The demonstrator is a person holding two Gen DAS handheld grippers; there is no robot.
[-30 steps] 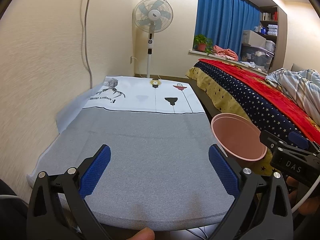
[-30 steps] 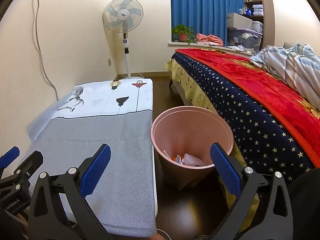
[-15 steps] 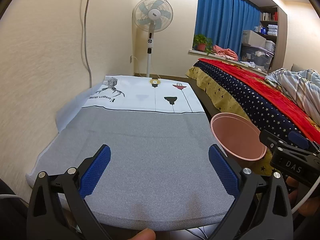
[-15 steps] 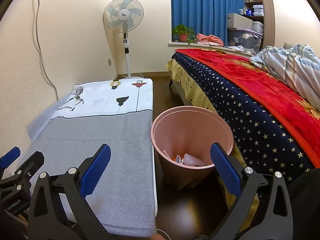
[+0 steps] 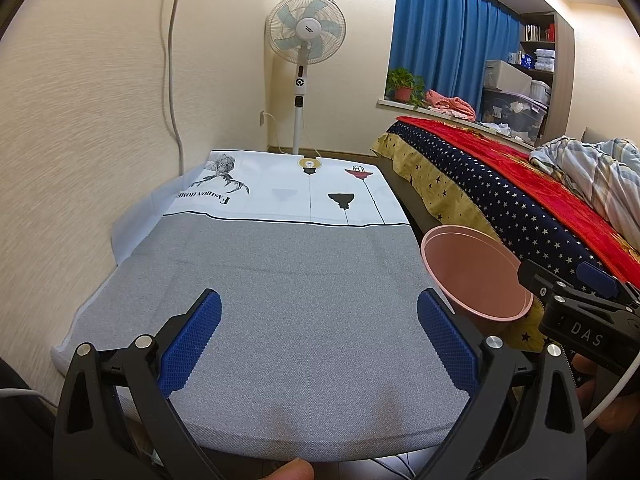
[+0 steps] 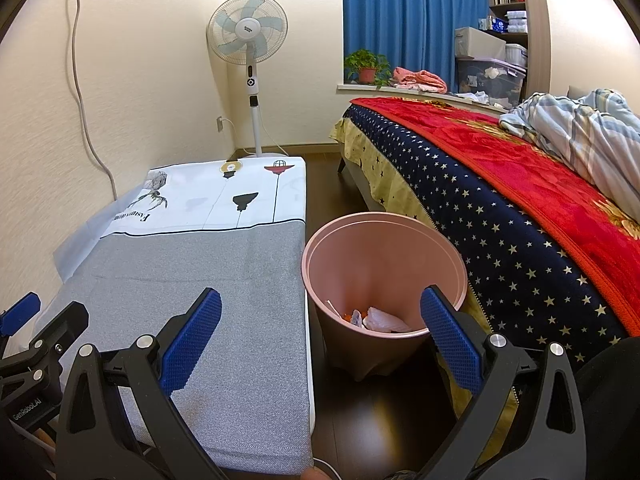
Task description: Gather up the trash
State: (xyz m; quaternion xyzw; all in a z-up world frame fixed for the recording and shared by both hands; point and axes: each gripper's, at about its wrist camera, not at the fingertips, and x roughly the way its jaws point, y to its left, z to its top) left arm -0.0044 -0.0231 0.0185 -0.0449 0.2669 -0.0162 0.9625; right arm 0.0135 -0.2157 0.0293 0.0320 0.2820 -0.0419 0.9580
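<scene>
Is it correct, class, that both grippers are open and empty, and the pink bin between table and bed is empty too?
Not quite. The pink bin is not empty: the right wrist view shows crumpled trash at its bottom. The left gripper and right gripper are indeed open and empty.

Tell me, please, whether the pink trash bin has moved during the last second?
No. In the right wrist view the pink trash bin sits at the same spot between the grey-covered table and the starred bedspread, unchanged against both.

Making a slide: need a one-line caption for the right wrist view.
Open right gripper hovers over round pink plastic trash bin holding crumpled paper scraps.
</scene>
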